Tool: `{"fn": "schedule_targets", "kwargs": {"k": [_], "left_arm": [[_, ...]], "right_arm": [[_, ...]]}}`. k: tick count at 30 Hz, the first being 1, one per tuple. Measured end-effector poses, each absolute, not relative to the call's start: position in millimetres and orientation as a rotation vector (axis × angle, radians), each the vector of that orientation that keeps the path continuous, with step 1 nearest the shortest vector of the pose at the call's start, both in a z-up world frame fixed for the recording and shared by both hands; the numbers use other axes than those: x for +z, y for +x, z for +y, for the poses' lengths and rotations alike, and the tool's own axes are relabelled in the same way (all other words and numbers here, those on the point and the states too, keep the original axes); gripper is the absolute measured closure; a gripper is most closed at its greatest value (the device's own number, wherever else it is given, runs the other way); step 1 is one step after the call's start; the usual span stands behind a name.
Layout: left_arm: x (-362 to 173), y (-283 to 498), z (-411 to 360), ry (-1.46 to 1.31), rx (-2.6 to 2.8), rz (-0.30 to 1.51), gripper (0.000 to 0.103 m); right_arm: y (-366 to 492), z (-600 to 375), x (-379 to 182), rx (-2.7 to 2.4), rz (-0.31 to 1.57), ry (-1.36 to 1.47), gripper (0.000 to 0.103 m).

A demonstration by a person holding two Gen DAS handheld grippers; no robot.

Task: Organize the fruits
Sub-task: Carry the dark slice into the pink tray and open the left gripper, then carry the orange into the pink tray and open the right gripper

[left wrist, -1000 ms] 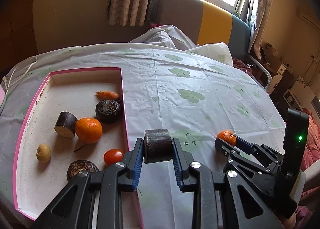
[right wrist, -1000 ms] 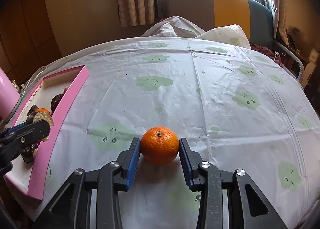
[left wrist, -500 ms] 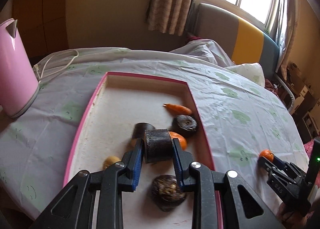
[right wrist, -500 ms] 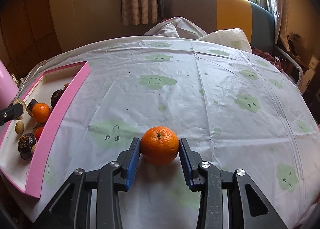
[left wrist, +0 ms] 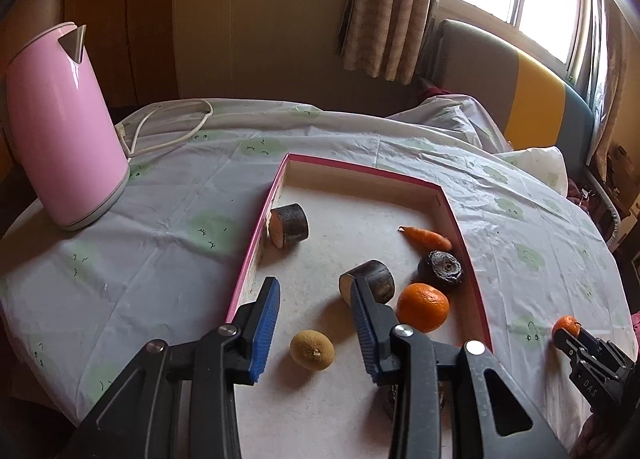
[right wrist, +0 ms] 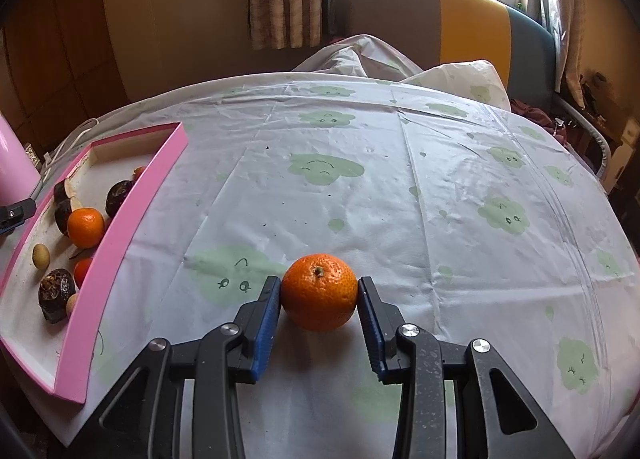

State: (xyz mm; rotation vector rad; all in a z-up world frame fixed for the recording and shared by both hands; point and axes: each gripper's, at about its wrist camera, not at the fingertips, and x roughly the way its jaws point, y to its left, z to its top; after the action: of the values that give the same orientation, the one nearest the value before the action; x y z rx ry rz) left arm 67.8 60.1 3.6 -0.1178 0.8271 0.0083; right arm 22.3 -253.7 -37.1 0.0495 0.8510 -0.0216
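Observation:
My left gripper (left wrist: 316, 305) is open and empty above the pink-rimmed tray (left wrist: 256, 247). In the tray lie two dark cut cylinders (left wrist: 289, 225) (left wrist: 370, 281), an orange (left wrist: 423, 307), a small carrot (left wrist: 427, 238), a dark round fruit (left wrist: 441, 268) and a small yellow fruit (left wrist: 312, 349). My right gripper (right wrist: 319, 297) is shut on an orange (right wrist: 319, 291) that rests on the tablecloth. That orange (left wrist: 564, 326) and gripper also show at the right edge of the left wrist view. The tray (right wrist: 116, 255) sits to the left in the right wrist view.
A pink electric kettle (left wrist: 62, 127) with a white cord (left wrist: 172, 129) stands on the table left of the tray. A white tablecloth with green cloud prints (right wrist: 400, 187) covers the round table. A bed and a window lie behind it.
My left gripper moved left over the tray, opened and let go of the dark cylinder, which now lies by the tray's left wall. My right gripper stayed shut on its orange.

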Motion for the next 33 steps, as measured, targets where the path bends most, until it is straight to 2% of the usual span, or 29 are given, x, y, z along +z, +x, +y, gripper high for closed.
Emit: {"fn": "schedule_targets", "kwargs": {"k": [11,18,22,23,24,26,31,33], "left_arm": [[10.7,37.3,67.9,-0.154,0.022,0.814,0.065],[16.6,21.2,84.2,-0.158,0.072,0.794,0.064],[19.4,14.5,93.0,-0.175,0.096,0.784,0.054],[20.0,13.4,94.6,-0.180,0.102,0.785,0.048],[20.4,12.4,96.1,-0.183,0.110,0.784,0.046],[21.4,10.0,97.9,-0.186,0.122,0.774,0.041],[25.4,6.6,94.5,-0.161,0.192,0.761,0.040],[28.4,3.1,91.7,-0.161,0.190,0.739,0.040]], "right_arm": [[33.1,-162.4,-0.7,0.351,0.806,0.027,0.064],[46.4,-95.4,-5.1,0.489,0.844,-0.050,0.064],[52.7,-74.0,-15.8,0.505,0.870,-0.075,0.063],[53.3,-72.1,-17.1,0.505,0.871,-0.074,0.060],[52.8,-72.1,-17.3,0.507,0.873,-0.067,0.049],[47.6,-73.4,-13.7,0.511,0.848,-0.049,0.034],[26.9,-83.2,2.7,0.450,0.776,-0.050,0.030],[16.3,-91.2,8.8,0.397,0.735,-0.051,0.022]]}}
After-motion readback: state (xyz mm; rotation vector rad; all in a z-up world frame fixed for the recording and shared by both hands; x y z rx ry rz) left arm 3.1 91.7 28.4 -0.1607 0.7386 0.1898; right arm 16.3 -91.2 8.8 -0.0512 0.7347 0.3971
